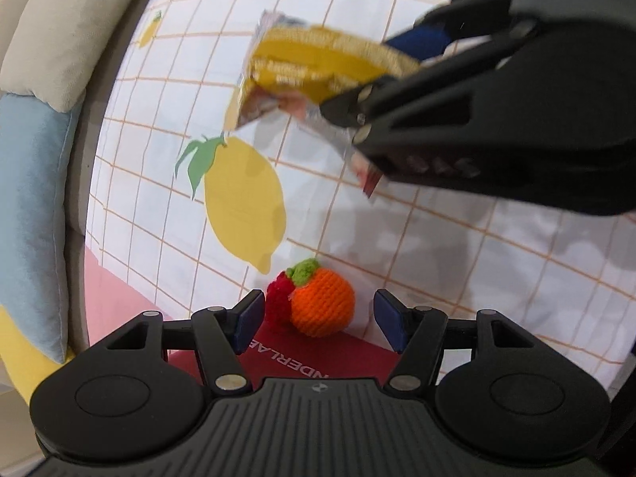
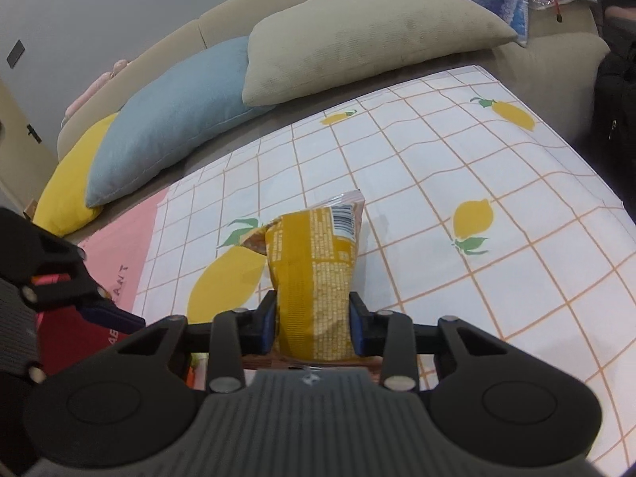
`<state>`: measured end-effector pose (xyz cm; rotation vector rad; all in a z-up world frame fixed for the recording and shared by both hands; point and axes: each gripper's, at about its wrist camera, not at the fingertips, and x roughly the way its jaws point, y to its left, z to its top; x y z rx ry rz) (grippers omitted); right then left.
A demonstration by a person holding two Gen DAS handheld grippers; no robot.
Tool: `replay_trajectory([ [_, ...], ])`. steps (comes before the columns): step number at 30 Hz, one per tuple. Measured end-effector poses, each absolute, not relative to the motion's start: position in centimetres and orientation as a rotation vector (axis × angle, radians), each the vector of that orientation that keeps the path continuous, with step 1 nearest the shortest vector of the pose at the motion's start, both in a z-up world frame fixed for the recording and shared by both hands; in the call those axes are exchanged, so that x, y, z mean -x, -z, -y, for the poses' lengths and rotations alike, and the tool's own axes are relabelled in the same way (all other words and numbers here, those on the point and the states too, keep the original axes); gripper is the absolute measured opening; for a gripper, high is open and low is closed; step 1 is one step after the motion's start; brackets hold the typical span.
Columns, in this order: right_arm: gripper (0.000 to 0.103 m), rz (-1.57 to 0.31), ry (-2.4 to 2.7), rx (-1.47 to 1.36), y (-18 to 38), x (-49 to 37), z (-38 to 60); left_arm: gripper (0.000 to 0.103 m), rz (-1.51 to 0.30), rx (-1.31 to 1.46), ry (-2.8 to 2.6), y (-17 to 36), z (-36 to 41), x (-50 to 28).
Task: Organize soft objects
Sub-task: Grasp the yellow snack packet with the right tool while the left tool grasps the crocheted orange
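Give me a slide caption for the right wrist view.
Right claw shut on a yellow snack bag, held above the lemon-print cloth, pillows behind.

Lemon-print checked cloth on sofa; red book at cloth's edge

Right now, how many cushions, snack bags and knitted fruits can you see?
Cushions: 3 (yellow cushion, blue cushion, beige cushion)
Snack bags: 1 (yellow snack bag)
Knitted fruits: 2 (orange, strawberry)
Total: 6
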<state>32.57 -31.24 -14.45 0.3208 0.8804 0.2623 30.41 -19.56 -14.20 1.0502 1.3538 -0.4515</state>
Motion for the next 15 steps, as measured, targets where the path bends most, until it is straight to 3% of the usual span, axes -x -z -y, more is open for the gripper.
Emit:
replay_trajectory([
  [7, 0.035, -0.857, -0.282, -0.278, 14.3, -32.4, 30.7, 0.061, -1.368, -1.033, 0.413, 15.0, 18.9, -30.9],
  [15, 0.035, -0.832, -0.298, -0.254, 13.8, -32.0, 30.6, 0.06, -1.241, -0.905, 0.424, 12.1, 18.8, -29.5],
])
